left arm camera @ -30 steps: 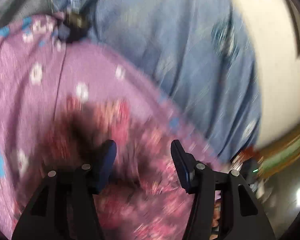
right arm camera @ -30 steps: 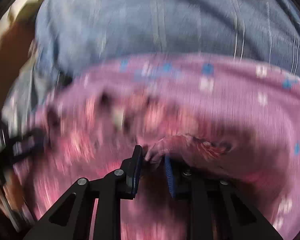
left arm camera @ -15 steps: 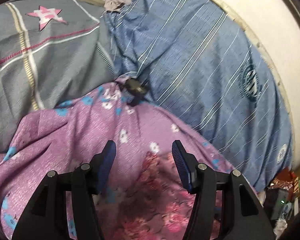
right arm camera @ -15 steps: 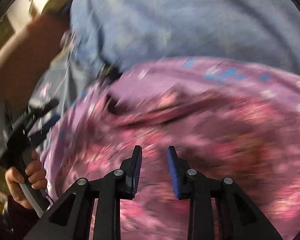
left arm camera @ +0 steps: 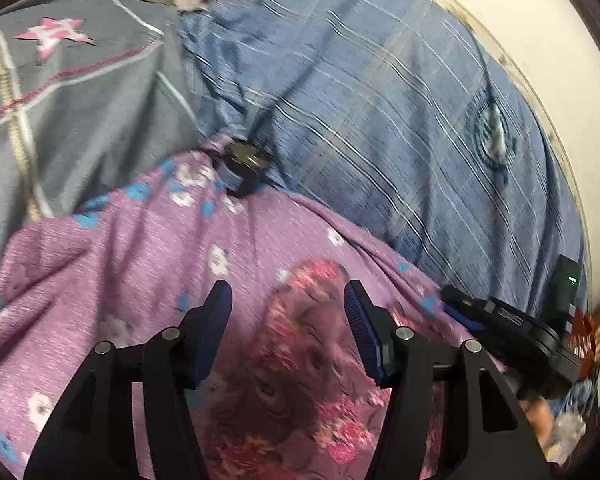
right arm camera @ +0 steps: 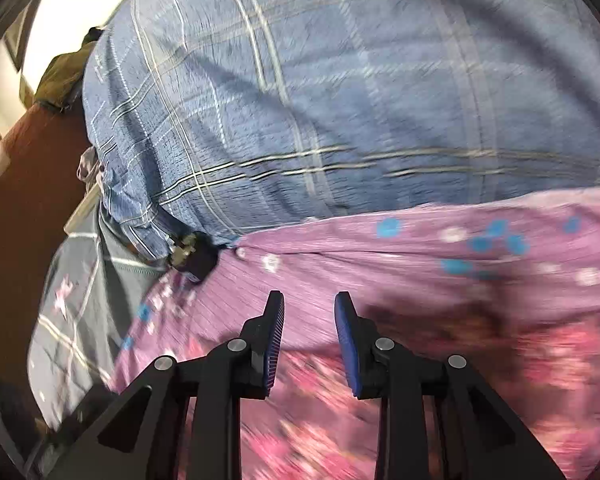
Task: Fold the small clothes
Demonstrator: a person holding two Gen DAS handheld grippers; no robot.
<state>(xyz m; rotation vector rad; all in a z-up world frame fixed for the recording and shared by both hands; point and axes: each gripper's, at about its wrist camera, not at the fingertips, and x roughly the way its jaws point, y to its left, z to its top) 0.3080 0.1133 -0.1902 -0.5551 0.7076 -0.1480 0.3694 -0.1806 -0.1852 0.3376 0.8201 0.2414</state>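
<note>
**Purple garment lies loose on the bed, both grippers free above it**

At the far left of the left wrist view a grey quilt (left arm camera: 72,112) with a pink star sits beside a blue striped sheet (left arm camera: 380,112), and the task's thing, a purple floral garment (left arm camera: 148,248), is spread across both, filling the lower half of the view. A small dark clip-like object (left arm camera: 246,162) sits at the garment's far edge, where quilt and sheet meet; what it is cannot be told. The left gripper (left arm camera: 288,328) hovers over a pink printed panel (left arm camera: 308,360), its fingers wide apart and holding nothing. At the right edge the other gripper's body shows.

In the right wrist view the right gripper (right arm camera: 309,334) hangs over the same cloth, its fingers apart with bare fabric between them.

As a judgement, the fold is early: one edge appears to lie doubled over, forming a ridge (right arm camera: 440,256) across the right wrist view, but the cloth is rumpled, no neat packet exists, and smoothing and further folds remain.

The garment's long axis seems to run across the right wrist view, left to right, with one end at the dark object. Which end is neck or hem cannot be told.
</note>
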